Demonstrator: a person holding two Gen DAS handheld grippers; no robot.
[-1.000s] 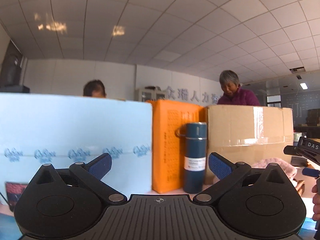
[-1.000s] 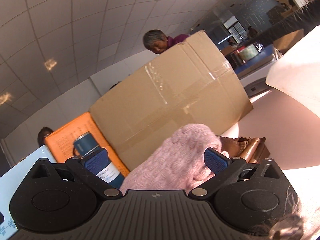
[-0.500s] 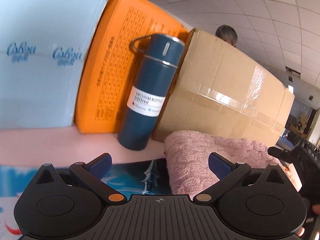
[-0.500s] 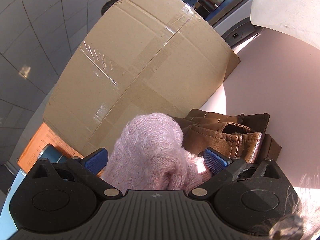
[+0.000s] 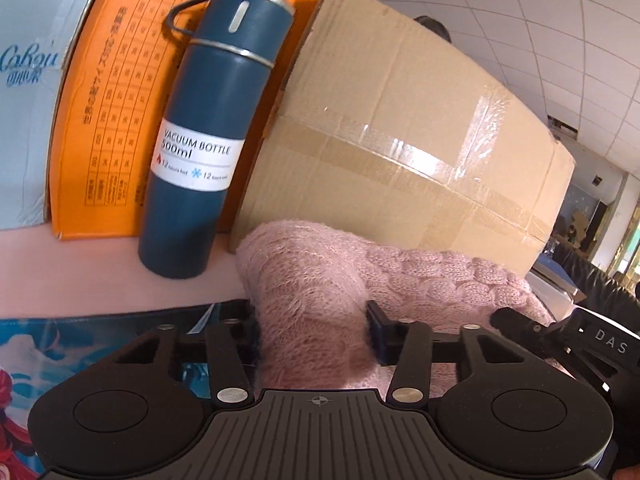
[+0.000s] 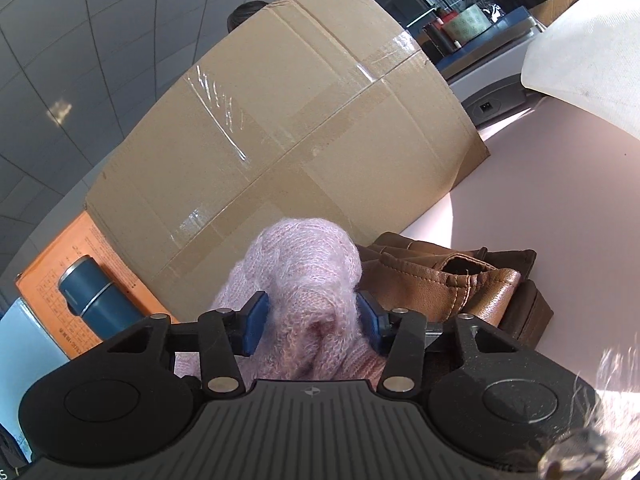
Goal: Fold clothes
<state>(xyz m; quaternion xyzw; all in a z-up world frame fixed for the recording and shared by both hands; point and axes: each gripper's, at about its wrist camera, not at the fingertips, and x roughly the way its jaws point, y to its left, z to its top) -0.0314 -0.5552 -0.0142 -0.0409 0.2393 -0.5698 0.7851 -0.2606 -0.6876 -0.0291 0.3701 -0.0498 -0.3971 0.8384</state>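
Both tongs (image 5: pixel 312 334) (image 6: pixel 312 320) apparently clench the pink sweater (image 5: pixel 316 280) beside a "VACUUM BOTTLE 500ml" flask (image 5: pixel 200 152).

A pale pink cable-knit wool sweater (image 5: pixel 320 280) fills the lower centre of the left wrist view. Upper left, a dark blue steel vacuum bottle (image 5: pixel 208 128) wears a white label with black lettering. Behind it stands an orange printed carton (image 5: pixel 104 120) gridded in black, and a plain tan taped cardboard box (image 5: pixel 400 140). At right centre of the right wrist view lies a brown stitched leather bag (image 6: pixel 452 284).
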